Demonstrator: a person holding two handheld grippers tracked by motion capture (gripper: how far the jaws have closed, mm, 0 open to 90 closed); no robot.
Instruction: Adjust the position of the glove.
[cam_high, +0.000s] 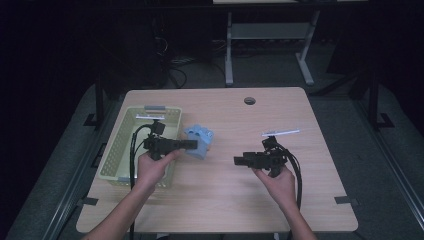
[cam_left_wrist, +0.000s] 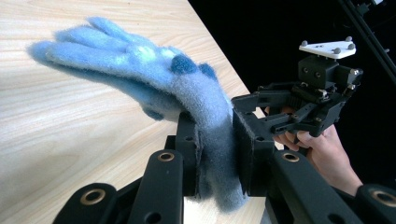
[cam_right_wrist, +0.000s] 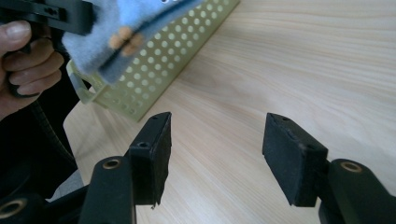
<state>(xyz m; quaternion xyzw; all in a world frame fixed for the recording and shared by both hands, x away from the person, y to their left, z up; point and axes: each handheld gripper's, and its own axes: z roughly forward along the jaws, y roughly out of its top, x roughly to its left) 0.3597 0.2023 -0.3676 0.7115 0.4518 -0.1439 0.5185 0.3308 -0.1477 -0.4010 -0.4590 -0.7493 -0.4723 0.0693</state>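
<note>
- My left gripper (cam_high: 192, 145) is clamped on a blue fuzzy glove (cam_high: 199, 141); in the left gripper view both pads press the glove's cuff (cam_left_wrist: 215, 154) between them.
- The glove sits at 9 o'clock from the bench (cam_high: 300, 200) centre, just beside the basket's right wall, at 3 o'clock from the basket.
- In the left gripper view the glove's fingers (cam_left_wrist: 79, 44) stretch away toward 10 o'clock. From these views I cannot tell whether it touches the wood.
- The glove carries darker blue spots (cam_left_wrist: 183, 64) near the knuckles.
- My right gripper (cam_high: 237, 161) has its jaws standing apart with nothing between them; the right gripper view shows bare wood between the pads (cam_right_wrist: 293, 156).
- The right gripper lies at 3 o'clock from the glove, well apart from it, pointing toward 9 o'clock.
- A pale green perforated basket (cam_high: 114, 150) stands at the bench's 9 o'clock edge.
- A round hole (cam_high: 249, 100) sits in the bench top at 12 o'clock.
</note>
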